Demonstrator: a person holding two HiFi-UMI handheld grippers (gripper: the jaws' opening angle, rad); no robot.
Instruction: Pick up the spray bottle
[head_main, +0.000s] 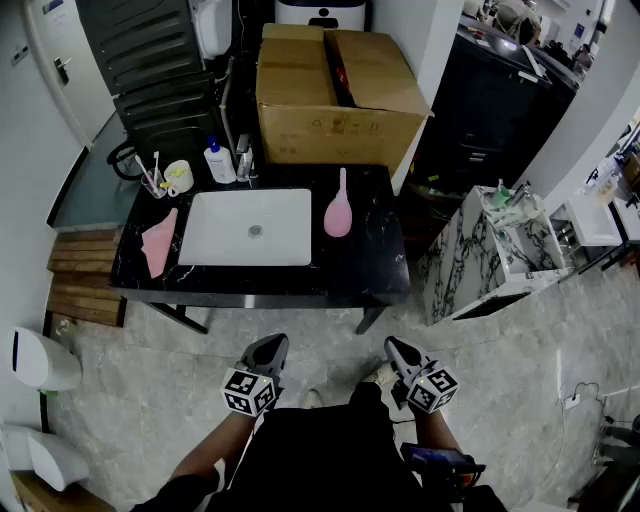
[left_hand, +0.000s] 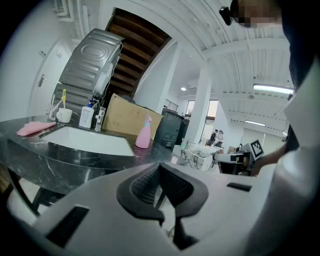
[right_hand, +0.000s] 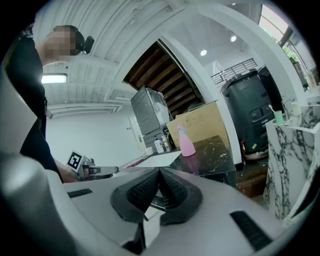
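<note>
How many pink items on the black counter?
2. The pink spray bottle stands right of the white sink; the pink cloth lies left of it. None looks hidden.

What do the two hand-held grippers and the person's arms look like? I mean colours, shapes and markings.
The left hand-held gripper and the right hand-held gripper match: a smooth pale grey body narrowing to two jaws lined with black ribbed pads. Each carries a white cube printed with black square markers. The person wears black clothing.
</note>
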